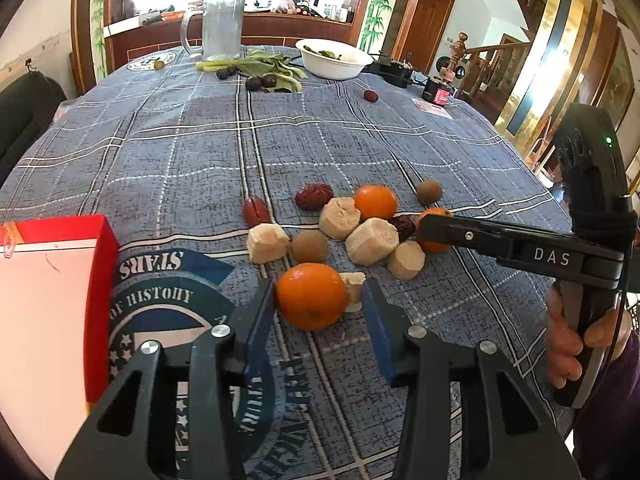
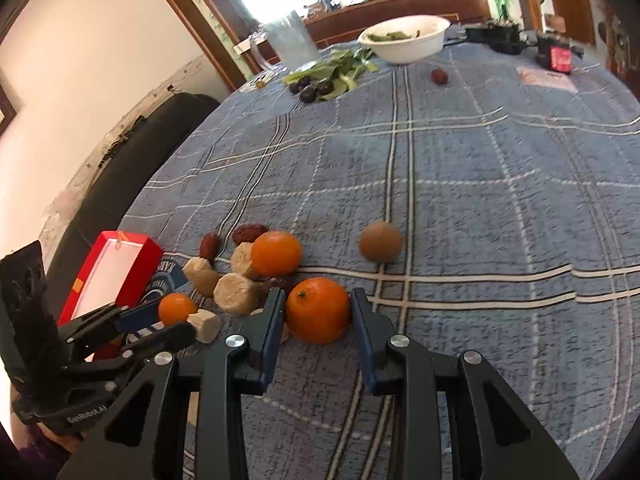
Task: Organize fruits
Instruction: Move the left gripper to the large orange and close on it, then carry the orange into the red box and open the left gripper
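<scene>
The left gripper (image 1: 319, 288) is set around a tangerine (image 1: 311, 296) just right of the red box (image 1: 102, 280). One pad is laid against the peel, while a gap, partly filled by a pale chunk (image 1: 354, 286), is left at the other, so nothing is clamped. Farther right of the box, a second tangerine (image 2: 318, 310) is clenched between both pads of the right gripper (image 2: 318, 297). A third tangerine (image 2: 276, 253), a red date (image 2: 210, 245) and other pale chunks (image 2: 234, 298) are heaped beyond the box on the plaid tablecloth (image 2: 480, 200).
</scene>
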The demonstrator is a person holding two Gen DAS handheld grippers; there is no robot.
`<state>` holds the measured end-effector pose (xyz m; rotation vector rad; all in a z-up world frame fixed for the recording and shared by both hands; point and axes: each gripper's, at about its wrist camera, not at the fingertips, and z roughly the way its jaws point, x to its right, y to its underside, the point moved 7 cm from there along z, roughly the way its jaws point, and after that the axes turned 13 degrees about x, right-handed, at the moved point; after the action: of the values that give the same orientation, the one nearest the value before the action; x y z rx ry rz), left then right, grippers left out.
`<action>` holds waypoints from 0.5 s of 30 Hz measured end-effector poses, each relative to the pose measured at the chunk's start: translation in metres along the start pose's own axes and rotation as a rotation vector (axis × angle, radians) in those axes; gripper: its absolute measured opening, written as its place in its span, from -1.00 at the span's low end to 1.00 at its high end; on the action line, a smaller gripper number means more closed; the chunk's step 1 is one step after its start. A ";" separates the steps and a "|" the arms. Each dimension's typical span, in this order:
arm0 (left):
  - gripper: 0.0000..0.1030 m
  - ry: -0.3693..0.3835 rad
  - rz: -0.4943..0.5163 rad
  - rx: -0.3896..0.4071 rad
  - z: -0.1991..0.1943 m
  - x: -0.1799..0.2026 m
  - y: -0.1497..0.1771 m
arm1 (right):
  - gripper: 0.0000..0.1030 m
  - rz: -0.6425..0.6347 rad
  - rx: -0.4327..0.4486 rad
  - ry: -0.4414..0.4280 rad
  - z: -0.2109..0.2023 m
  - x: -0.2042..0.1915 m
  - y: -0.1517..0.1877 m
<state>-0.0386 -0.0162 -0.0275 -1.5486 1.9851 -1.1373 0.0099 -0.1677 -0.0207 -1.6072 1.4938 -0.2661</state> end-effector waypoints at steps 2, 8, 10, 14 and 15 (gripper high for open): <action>-0.12 -0.005 -0.003 0.002 0.001 -0.002 -0.002 | -0.37 -0.003 0.018 0.010 -0.003 0.001 -0.003; -0.13 0.001 0.001 -0.004 0.002 -0.003 -0.001 | -0.37 -0.003 0.024 0.027 -0.004 0.004 -0.004; -0.14 -0.004 -0.004 -0.001 0.001 -0.004 -0.001 | -0.37 -0.008 0.041 0.030 -0.005 0.004 -0.006; -0.28 -0.035 -0.007 0.012 -0.004 -0.006 0.000 | -0.37 -0.024 0.096 0.030 -0.013 0.002 -0.012; -0.28 -0.040 -0.012 0.014 -0.007 -0.007 0.001 | -0.37 -0.026 0.106 0.030 -0.014 0.001 -0.013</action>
<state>-0.0417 -0.0076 -0.0254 -1.5657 1.9407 -1.1132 0.0095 -0.1772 -0.0033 -1.5454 1.4577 -0.3797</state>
